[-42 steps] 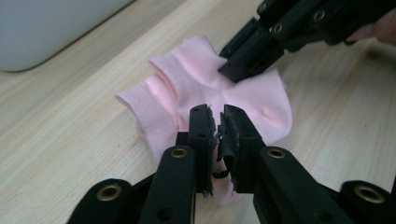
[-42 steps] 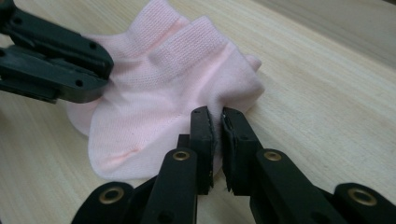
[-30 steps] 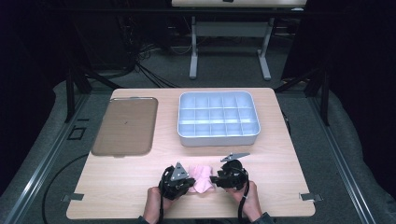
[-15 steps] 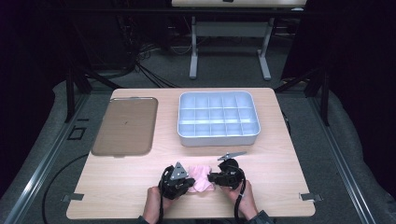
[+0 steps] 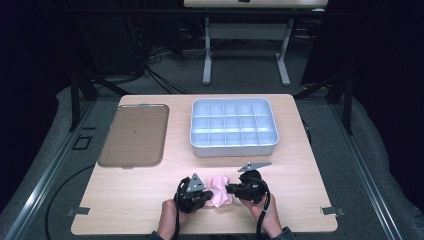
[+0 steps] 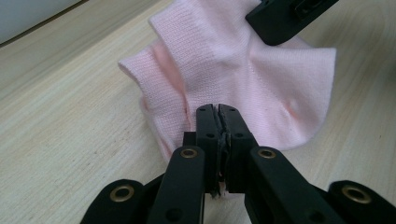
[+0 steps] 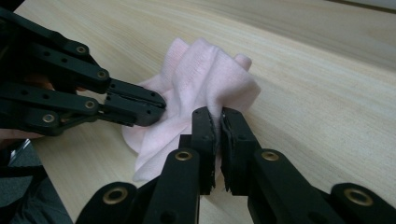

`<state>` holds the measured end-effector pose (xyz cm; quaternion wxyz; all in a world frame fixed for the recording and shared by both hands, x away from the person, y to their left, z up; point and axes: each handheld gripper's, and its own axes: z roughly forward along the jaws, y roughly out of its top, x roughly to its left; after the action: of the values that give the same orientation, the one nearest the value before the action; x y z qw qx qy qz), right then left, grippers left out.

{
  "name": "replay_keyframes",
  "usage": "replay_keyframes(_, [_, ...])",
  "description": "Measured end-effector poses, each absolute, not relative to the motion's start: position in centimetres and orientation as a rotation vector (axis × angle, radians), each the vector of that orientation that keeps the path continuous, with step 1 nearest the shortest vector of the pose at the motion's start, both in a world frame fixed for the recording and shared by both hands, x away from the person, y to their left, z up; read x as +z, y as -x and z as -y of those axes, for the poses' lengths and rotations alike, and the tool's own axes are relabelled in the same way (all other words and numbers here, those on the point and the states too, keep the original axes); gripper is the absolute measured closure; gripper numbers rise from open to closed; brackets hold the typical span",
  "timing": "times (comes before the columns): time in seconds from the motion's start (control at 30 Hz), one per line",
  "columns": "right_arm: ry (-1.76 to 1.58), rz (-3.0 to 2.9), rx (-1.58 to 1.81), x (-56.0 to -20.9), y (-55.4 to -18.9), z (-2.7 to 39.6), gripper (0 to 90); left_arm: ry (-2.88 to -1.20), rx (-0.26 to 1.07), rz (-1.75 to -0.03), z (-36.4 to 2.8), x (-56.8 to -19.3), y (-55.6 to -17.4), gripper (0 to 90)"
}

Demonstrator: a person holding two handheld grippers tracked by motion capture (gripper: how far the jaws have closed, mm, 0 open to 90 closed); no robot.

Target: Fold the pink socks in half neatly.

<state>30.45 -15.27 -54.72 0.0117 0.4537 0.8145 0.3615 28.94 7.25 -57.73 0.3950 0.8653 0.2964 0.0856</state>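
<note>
Lying bunched crosswise between both hands, the pink sock (image 5: 219,190) is pinched by left tongs (image 6: 219,122) and right tongs (image 7: 218,125).

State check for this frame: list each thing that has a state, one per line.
Pink sock: crumpled on the table, pinched from both sides.
Left gripper: shut on the sock.
Right gripper: jaws just closed on the sock.
Compartment tray: empty, upright.
Brown flat tray: lying flat, bare.
</note>
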Motion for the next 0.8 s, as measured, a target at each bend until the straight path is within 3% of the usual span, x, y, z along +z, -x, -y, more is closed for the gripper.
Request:
replay_keyframes(0.53, [-1.278, -2.551, 1.391, -54.3, -31.0, 12.6, 84.9, -2.169, 0.174, -0.758, -7.4, -57.8, -29.3, 86.7])
replay_keyframes(0.8, [-1.326, -2.493, 1.336, -54.2, -30.9, 13.6, 85.0, -2.127, 0.158, -0.755, -8.4, -56.3, -29.0, 67.6])
